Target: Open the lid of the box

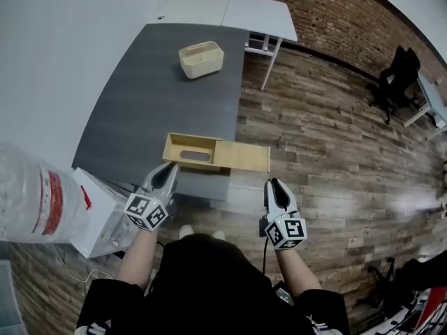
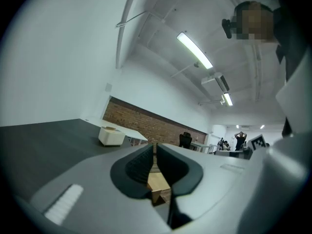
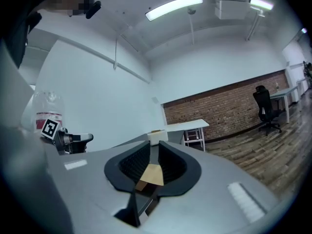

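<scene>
A wooden box [image 1: 192, 152] lies at the near edge of the dark table [image 1: 140, 96], its flat lid [image 1: 248, 158] slid out to the right past the table edge, so the box interior shows. My left gripper [image 1: 167, 170] is just short of the box's near left corner, its jaws almost together with nothing between them. My right gripper [image 1: 276, 185] hovers over the floor below the lid, its jaws a little apart and empty. The left gripper view [image 2: 155, 147] and the right gripper view [image 3: 154, 147] show pale wood [image 2: 157, 182] [image 3: 153, 175] beyond the jaws.
A cream handled basket [image 1: 201, 58] stands further back on the table. A white table [image 1: 230, 9] adjoins behind. A clear plastic bottle [image 1: 31, 194] and a white carton [image 1: 98, 211] sit at the left. A black office chair [image 1: 398, 75] stands far right on the wood floor.
</scene>
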Available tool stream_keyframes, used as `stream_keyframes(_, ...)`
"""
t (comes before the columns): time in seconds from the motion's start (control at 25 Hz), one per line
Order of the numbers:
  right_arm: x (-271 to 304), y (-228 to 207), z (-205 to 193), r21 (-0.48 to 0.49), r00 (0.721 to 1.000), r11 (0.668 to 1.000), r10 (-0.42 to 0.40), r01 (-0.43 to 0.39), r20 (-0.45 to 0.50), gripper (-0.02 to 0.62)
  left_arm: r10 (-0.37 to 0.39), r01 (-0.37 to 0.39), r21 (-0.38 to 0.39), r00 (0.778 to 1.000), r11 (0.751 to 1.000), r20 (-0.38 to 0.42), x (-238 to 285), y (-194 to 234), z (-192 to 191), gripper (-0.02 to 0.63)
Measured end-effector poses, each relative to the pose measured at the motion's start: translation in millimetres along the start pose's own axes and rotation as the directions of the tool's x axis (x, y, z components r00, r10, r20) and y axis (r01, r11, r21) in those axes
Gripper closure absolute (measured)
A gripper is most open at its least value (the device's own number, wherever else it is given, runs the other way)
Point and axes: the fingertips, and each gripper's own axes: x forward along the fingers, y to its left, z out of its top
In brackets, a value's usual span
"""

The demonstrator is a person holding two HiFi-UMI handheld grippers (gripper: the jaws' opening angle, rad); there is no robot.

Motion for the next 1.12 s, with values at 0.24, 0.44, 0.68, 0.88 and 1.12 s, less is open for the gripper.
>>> stream_keyframes(0.24, 8, 32, 6, -0.078, 0.999, 0.996, 0.043, -0.042, 0.004, 0.595, -0.075, 0.075, 0.013, 0.997, 0.997, -0.009, -15, -12, -3, 0.606)
stream_keyframes(0.44, 17, 42, 3, -0.072, 0.999, 0.997, 0.035, -0.035, 0.000, 0.595, -0.111, 0.112, 0.043, 0.993, 0.993, -0.034, -19, -7, -2, 0.606)
stream_keyframes(0.68, 25, 50, -2, -0.078, 1.000, 0.997, 0.024, -0.024, -0.003, 0.595, -0.111, 0.112, 0.031, 0.993, 0.993, -0.040, -24, 9, -5, 0.606)
stream_keyframes(0.88, 28, 54, 0, -0.098, 0.999, 0.995, 0.026, -0.028, -0.019, 0.595, -0.115, 0.116, 0.028, 0.993, 0.993, -0.026, -25, 11, -1, 0.606)
stream_keyframes(1.12, 36, 66, -1, -0.102, 1.000, 0.995, 0.022, -0.023, -0.009, 0.595, -0.129, 0.131, 0.042, 0.991, 0.991, -0.042, -28, 23, 2, 0.606)
